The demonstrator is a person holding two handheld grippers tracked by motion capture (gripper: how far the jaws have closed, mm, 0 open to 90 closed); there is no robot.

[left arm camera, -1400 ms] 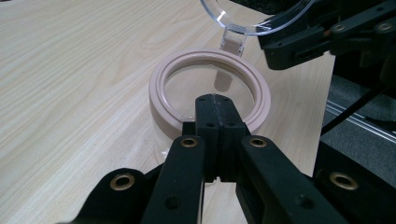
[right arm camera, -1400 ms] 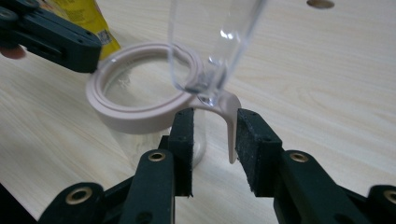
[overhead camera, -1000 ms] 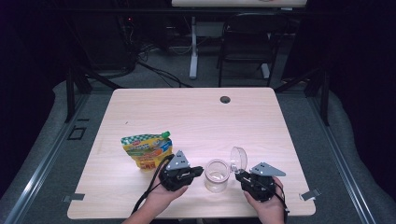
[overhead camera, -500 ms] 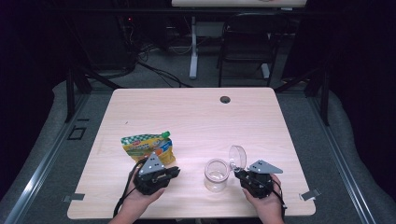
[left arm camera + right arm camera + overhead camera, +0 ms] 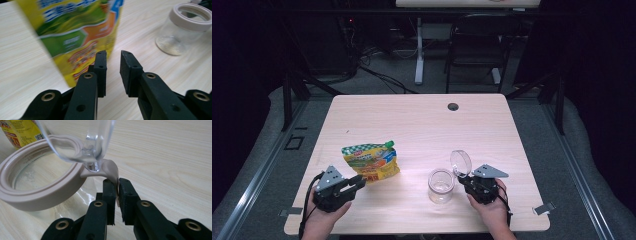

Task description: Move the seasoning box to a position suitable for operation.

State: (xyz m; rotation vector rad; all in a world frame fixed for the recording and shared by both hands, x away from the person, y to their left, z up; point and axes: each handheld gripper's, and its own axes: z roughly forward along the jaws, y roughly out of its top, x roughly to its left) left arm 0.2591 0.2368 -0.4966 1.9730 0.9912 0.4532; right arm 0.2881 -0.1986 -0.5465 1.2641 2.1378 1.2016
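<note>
Left hand-held gripper lies low, levelled at the pouch, jaws just opening, empty. Right hand-held gripper pinches the jar tab, jaws just closing; right gripper view shows contact.

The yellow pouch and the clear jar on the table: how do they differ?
The pouch is opaque, printed yellow and green, and lies flat; the jar is clear, stands upright, lid flipped open. The right gripper pinches the jar's beige tab; the left gripper is open just short of the pouch. Both rest on the wooden table.
</note>
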